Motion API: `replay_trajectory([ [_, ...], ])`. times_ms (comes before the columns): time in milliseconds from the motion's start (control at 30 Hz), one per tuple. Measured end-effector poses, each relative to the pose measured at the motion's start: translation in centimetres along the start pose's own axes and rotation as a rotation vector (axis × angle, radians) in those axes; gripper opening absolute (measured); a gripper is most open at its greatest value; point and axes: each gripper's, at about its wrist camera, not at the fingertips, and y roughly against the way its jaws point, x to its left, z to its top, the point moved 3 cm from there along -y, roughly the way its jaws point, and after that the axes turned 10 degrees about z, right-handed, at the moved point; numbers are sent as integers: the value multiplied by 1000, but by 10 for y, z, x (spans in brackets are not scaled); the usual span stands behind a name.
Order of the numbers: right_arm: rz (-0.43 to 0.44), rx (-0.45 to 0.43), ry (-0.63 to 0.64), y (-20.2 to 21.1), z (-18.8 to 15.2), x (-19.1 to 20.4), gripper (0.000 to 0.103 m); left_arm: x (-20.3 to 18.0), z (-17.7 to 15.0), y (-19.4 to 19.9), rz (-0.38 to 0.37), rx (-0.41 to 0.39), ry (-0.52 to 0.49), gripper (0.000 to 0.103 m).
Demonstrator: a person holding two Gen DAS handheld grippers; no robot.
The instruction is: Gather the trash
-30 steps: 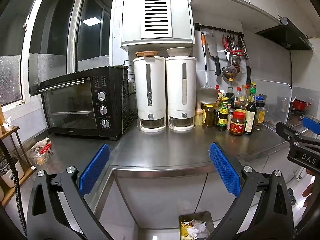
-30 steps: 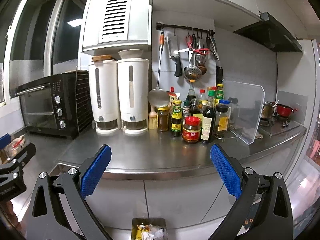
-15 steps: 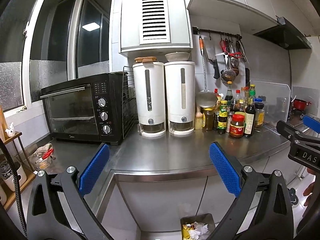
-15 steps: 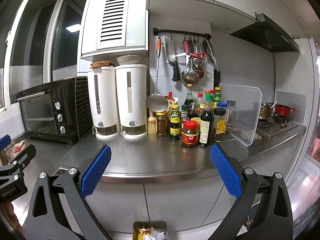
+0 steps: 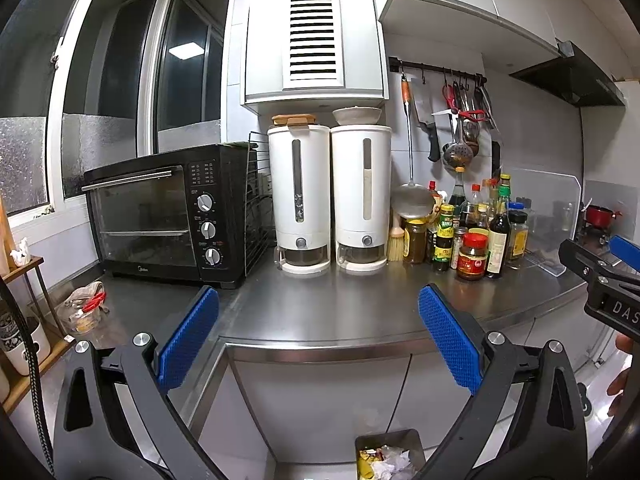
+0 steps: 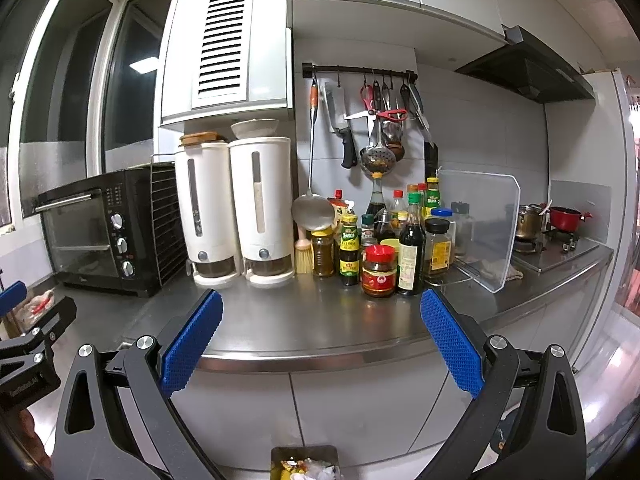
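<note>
A grey trash bin (image 5: 390, 454) holding crumpled paper and yellow wrappers stands on the floor below the steel counter (image 5: 328, 308); the right wrist view shows the same bin (image 6: 305, 462) at its bottom edge. My left gripper (image 5: 318, 336) is open and empty, held in front of the counter edge above the bin. My right gripper (image 6: 320, 338) is likewise open and empty, facing the counter a little further right. A crumpled clear plastic bag (image 5: 82, 308) with something red inside lies on the counter's left wing.
On the counter stand a black toaster oven (image 5: 168, 220), two white dispensers (image 5: 330, 200), and a cluster of sauce bottles and jars (image 6: 384, 248). A clear splash guard (image 6: 480, 228) and stove pots (image 6: 564, 218) are at right. Utensils hang on a wall rail.
Both grippers have risen and tilted up slightly, so the counter and bin sit lower in each view. The jaws stayed open and nothing was taken hold of.
</note>
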Motion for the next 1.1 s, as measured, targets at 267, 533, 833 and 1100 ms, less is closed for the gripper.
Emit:
replay_trajectory([
  [267, -2, 1, -1, 0, 0, 0, 100, 3, 4, 6, 7, -14, 12, 95],
  [533, -4, -2, -4, 1, -1, 0, 100, 2, 4, 8, 3, -14, 11, 95],
  [833, -8, 0, 0, 1, -1, 3, 100, -1, 5, 5, -6, -11, -1, 95],
  [1100, 0, 11, 4, -4, -1, 0, 100, -1, 6, 2, -3, -13, -8, 95],
])
